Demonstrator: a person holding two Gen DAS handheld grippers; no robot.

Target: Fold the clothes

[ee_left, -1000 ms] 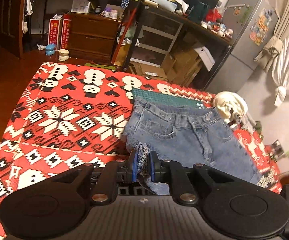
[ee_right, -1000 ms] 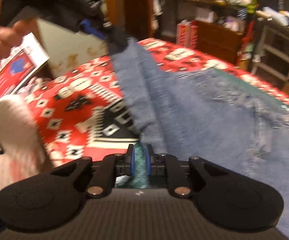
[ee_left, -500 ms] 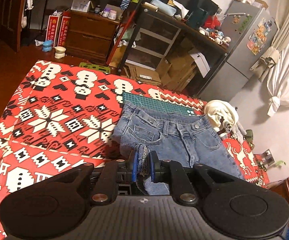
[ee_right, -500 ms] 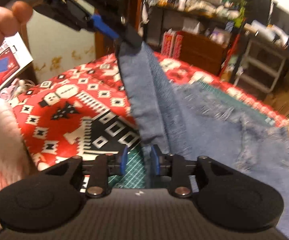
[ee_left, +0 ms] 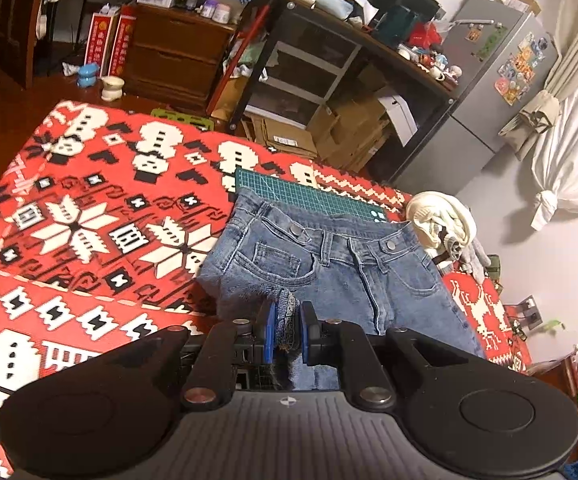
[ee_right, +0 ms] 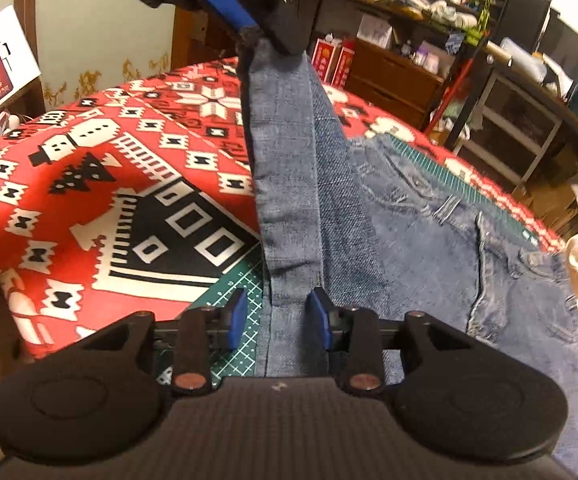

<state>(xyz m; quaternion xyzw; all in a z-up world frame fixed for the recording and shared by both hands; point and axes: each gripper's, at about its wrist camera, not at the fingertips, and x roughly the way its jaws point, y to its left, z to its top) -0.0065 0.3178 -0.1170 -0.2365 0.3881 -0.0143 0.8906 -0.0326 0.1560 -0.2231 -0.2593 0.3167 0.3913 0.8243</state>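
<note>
One pair of blue jeans (ee_left: 329, 264) lies on a worktop covered by a red, white and black patterned cloth (ee_left: 89, 220), over one green cutting mat (ee_left: 305, 192). Two tongs show. The left tongs (ee_left: 287, 326) are clamped on a bunched hem of the jeans, lifting it. The right tongs (ee_right: 279, 316) stand spread apart, a denim strip lying between the blue pads (ee_right: 239, 316) ungripped. One cream bundle of cloth (ee_left: 441, 220) sits beside the waistband.
</note>
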